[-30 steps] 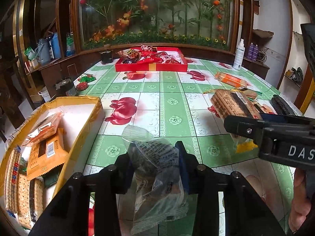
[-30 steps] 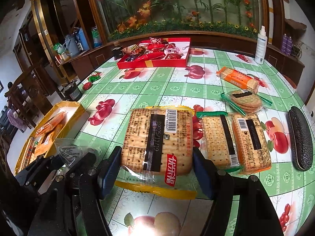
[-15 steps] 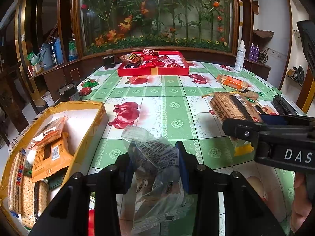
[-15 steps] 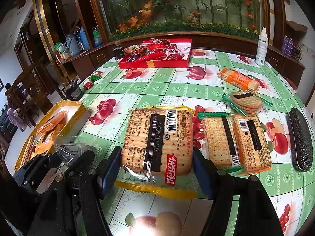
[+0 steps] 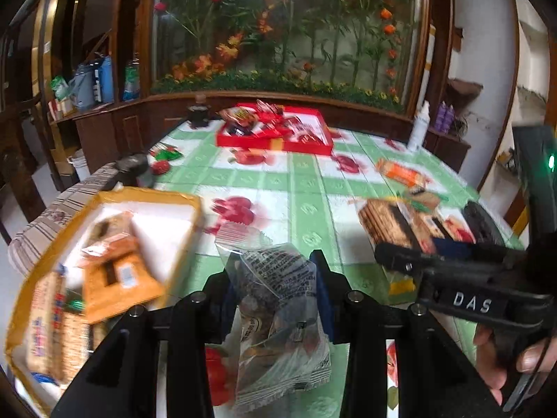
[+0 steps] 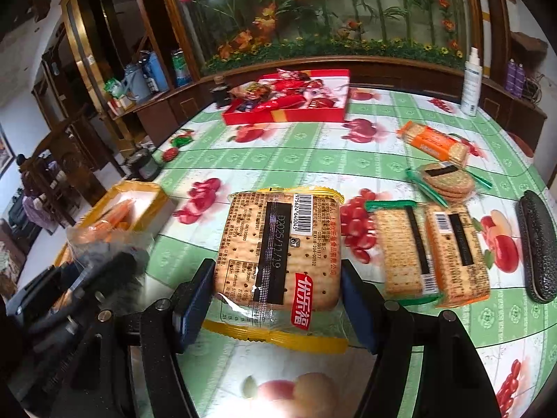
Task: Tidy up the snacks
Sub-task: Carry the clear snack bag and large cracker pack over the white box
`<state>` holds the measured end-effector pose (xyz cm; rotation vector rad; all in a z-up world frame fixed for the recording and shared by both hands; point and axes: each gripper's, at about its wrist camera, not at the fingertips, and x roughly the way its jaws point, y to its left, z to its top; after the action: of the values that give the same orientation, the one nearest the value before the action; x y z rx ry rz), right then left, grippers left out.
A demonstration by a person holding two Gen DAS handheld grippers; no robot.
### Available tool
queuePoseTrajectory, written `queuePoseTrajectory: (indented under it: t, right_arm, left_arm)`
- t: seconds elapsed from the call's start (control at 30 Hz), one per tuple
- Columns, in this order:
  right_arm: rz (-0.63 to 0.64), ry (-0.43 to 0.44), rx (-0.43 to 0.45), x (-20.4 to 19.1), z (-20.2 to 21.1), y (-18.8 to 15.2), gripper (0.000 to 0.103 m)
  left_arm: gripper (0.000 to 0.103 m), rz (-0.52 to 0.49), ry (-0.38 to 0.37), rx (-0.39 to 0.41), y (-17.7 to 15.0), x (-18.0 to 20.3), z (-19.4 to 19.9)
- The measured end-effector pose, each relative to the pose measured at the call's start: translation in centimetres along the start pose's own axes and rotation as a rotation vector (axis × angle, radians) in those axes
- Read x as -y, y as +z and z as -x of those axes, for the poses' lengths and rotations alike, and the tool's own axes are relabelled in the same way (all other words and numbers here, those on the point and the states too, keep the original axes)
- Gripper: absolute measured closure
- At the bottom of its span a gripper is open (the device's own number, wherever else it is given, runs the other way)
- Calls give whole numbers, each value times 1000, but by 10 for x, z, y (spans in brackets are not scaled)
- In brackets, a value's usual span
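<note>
My left gripper (image 5: 275,292) is shut on a clear crinkly snack bag (image 5: 278,313) and holds it above the table, near the yellow box (image 5: 174,198) at the left that holds several cracker packs. My right gripper (image 6: 275,299) is shut on a large yellow-edged cracker pack (image 6: 278,247), held over the green tablecloth. The right gripper also shows at the right of the left wrist view (image 5: 452,278). The yellow box also shows in the right wrist view (image 6: 139,191).
Two cracker packs (image 6: 431,247) lie right of my right gripper, with a round-cracker pack (image 6: 447,179) and an orange pack (image 6: 435,142) beyond. A black case (image 6: 536,247) lies far right. A red box (image 6: 289,97) of sweets and a spray bottle (image 6: 471,83) stand at the back.
The left gripper has lifted and swung left with the clear bag, closer to the yellow box. The right gripper keeps the cracker pack and has shifted slightly.
</note>
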<state>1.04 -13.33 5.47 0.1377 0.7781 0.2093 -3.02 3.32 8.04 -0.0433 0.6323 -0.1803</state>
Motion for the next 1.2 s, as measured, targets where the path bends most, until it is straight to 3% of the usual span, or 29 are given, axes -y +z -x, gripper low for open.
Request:
queuePoseTrajectory:
  t: [0.33, 0.6, 0.9, 1.2]
  right_arm:
    - [141, 146, -17, -91, -10, 18, 29]
    - [219, 219, -68, -169, -51, 35, 29]
    - [251, 161, -138, -203, -107, 39, 29]
    - [291, 120, -142, -226, -125, 34, 29]
  left_arm:
    - [65, 148, 113, 39, 5, -91, 39]
    - [65, 246, 203, -1, -18, -149, 42]
    - [65, 233, 200, -9, -28, -154, 36]
    - [61, 245, 147, -15, -28, -160, 27]
